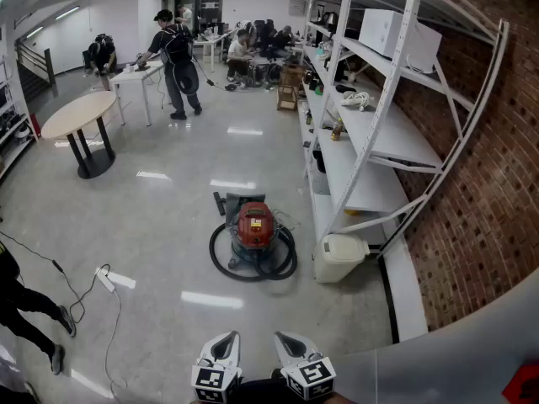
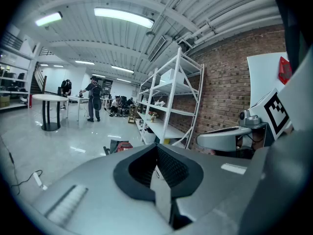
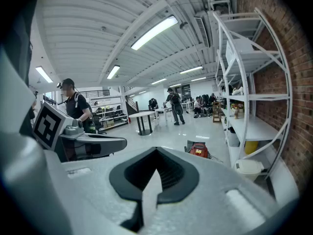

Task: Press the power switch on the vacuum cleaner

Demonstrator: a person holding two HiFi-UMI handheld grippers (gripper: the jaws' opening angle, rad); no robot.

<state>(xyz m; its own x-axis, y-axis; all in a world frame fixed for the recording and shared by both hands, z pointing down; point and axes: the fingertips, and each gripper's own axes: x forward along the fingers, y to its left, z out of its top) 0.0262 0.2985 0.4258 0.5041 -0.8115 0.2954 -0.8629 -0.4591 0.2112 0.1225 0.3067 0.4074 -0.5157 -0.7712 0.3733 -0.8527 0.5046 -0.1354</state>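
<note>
- The glossy grey floor [image 1: 160, 217] fills most of the head view, with people working at the far end near the top of the frame.
- A brick wall [image 1: 480, 192] and a tall white shelf rack [image 1: 362, 133] run down the right side.
- The red vacuum cleaner [image 1: 253, 225] stands on the floor at frame centre inside its coiled black hose [image 1: 221, 263], just left of a white bin [image 1: 341, 257] at the rack's foot.
- My left tool [image 1: 221, 341] and right tool [image 1: 289, 341] sit side by side at the bottom edge, both clenched on nothing, well apart from the vacuum cleaner above them.
</note>
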